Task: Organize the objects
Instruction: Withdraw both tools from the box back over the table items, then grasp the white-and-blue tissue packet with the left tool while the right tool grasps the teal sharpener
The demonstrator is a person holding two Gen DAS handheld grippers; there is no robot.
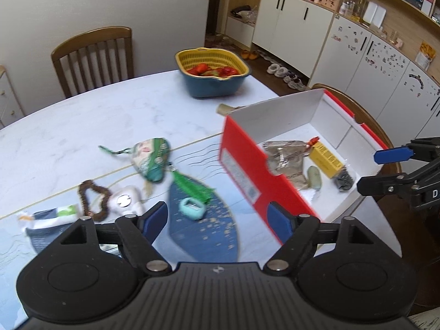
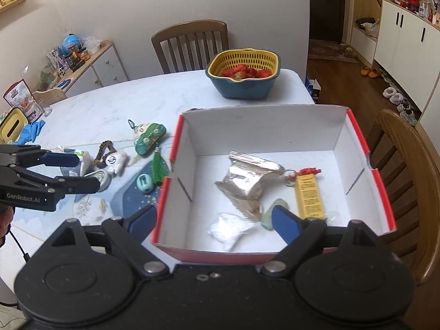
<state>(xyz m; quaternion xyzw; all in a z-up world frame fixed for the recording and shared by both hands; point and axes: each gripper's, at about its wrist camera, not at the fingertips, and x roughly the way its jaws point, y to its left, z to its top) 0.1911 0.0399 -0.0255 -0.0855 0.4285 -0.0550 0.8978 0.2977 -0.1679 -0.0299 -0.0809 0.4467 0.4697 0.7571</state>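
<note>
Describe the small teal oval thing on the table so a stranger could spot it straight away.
Start at the red cardboard box with the white inside on the pale marble-look table. Just left of it lies a dark blue leaf-shaped mat. The small teal oval gadget sits on that mat beside a green tassel, the only smooth, hard, rounded piece there.

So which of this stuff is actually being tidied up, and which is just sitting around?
Part of the job:
- red box, already holding a silver pouch and a yellow card
- green fabric pouch
- bead bracelet
- white plush toy
- teal case

Just lying about:
- strawberry basket
- chairs
- blue gloves
</note>
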